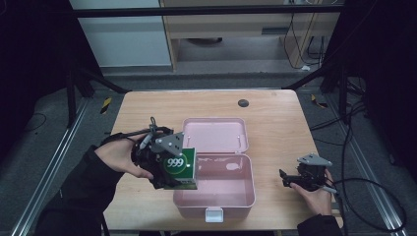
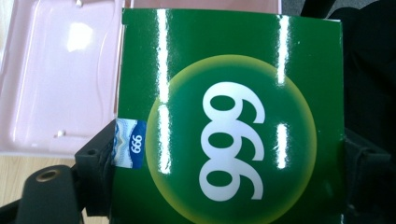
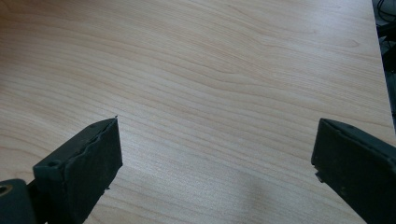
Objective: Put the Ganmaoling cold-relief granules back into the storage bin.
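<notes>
Left gripper (image 1: 169,164) held a green box marked 999 (image 1: 181,168) between its jaws over the left edge of the open pink plastic case (image 1: 236,199), while the right gripper (image 1: 295,179) rested on the wooden table (image 1: 275,113) with jaws wide apart.

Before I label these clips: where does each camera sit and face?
High view: above the table's near side, looking forward and down; forearms, both claws.
Left gripper view: on the left claw, facing the green box; jaws clamp it.
Right gripper view: on the right claw, facing bare table; jaws apart.
Shared: high and left views show the pink case.
</notes>
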Available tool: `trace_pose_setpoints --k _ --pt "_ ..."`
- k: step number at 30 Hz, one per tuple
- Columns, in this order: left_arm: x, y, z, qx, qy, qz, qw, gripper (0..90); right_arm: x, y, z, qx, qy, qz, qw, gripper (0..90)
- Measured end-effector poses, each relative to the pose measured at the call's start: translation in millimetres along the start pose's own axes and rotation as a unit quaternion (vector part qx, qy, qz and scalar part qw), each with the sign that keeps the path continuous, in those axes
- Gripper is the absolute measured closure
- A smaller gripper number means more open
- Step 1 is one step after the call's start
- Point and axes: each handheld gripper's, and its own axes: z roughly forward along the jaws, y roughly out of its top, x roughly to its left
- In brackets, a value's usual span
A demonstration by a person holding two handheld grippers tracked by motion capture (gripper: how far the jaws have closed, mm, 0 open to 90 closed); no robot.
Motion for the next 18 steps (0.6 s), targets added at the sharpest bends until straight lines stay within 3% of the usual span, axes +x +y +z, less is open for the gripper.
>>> trace_pose_setpoints --k 18 --pt "14.1 16.7 36.0 -0.003 -0.010 0.009 0.9999 14.2 1.2 -0.7 1.7 0.006 0.001 -0.006 1.0000 2.1"
